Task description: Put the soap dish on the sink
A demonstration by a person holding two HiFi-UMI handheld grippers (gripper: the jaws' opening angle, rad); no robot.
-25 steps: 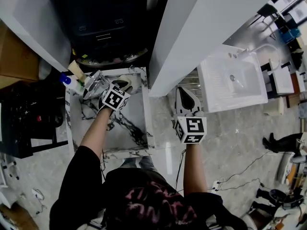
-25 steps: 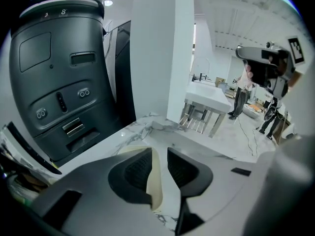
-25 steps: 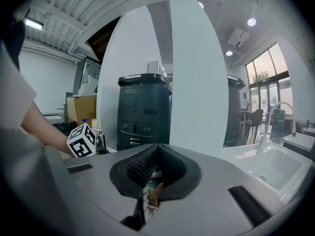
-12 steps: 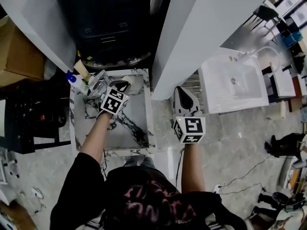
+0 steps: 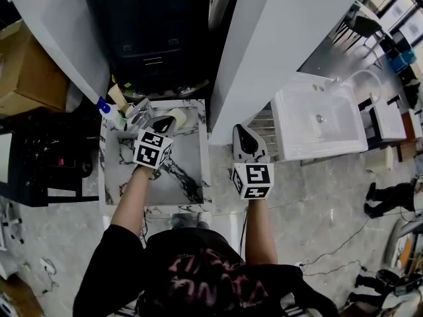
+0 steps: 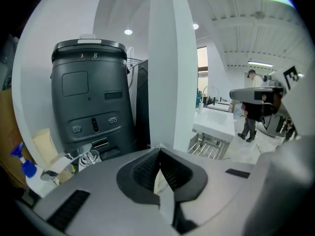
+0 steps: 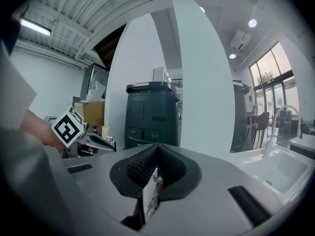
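Note:
A cream, round soap dish lies at the far edge of a small marble table, left of a white pillar. My left gripper hovers over the table's far part, its tips just left of the dish and its jaws shut on nothing. My right gripper hangs over the floor right of the table, also shut and empty. The white sink stands further right, past the pillar, and shows in the left gripper view and the right gripper view.
A blue-capped spray bottle, a beige block and a glass cup crowd the table's far left corner. A dark bin stands behind it. A metal rack sits between the pillar and the sink.
My left gripper has drawn back a little toward me over the marble table. The right gripper has hardly moved. Both stay shut.

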